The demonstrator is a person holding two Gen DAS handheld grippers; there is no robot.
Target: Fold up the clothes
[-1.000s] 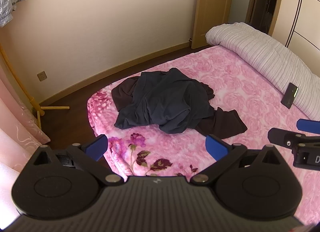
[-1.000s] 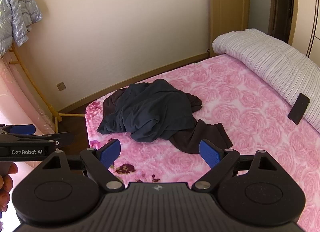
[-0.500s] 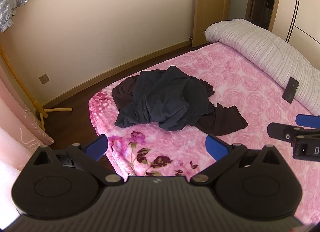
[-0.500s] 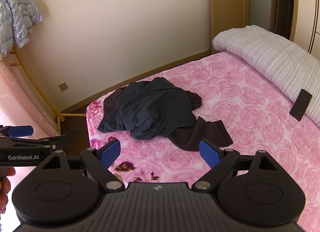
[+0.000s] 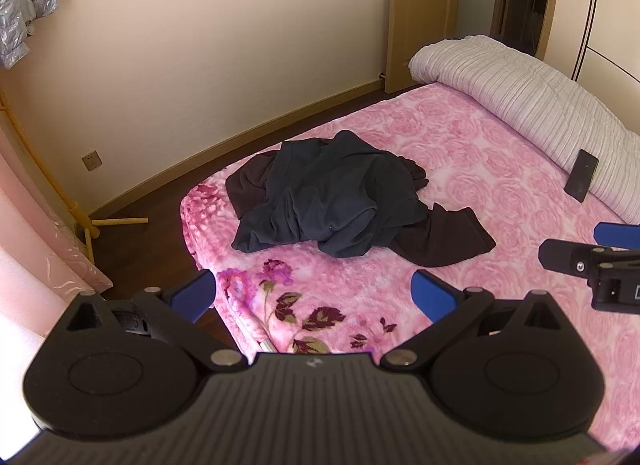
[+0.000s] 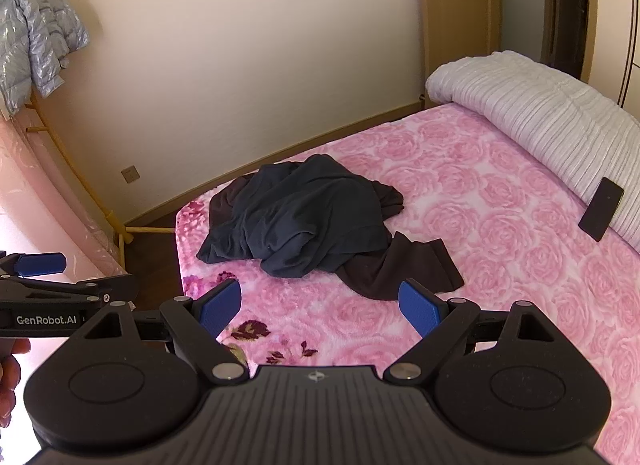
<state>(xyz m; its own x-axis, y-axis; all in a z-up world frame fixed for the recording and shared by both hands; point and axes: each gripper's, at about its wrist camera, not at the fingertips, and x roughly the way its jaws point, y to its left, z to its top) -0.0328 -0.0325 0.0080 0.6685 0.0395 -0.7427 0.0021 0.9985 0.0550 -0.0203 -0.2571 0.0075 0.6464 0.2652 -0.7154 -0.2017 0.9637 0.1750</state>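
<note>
Nothing is folded: the crumpled dark navy and brown cloth heap (image 5: 332, 201) lies untouched on the pink rose-patterned bed (image 5: 500, 169); the left claw (image 5: 314, 297) and right claw (image 6: 320, 307) are both spread wide and empty.

Ahead, a pink rose bedspread (image 5: 500, 153) and a dark floor (image 5: 132, 241) below a cream wall (image 5: 200, 45); door (image 5: 424, 9) far right.

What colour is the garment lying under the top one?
Dark brown garment, clearest in the right wrist view.
</note>
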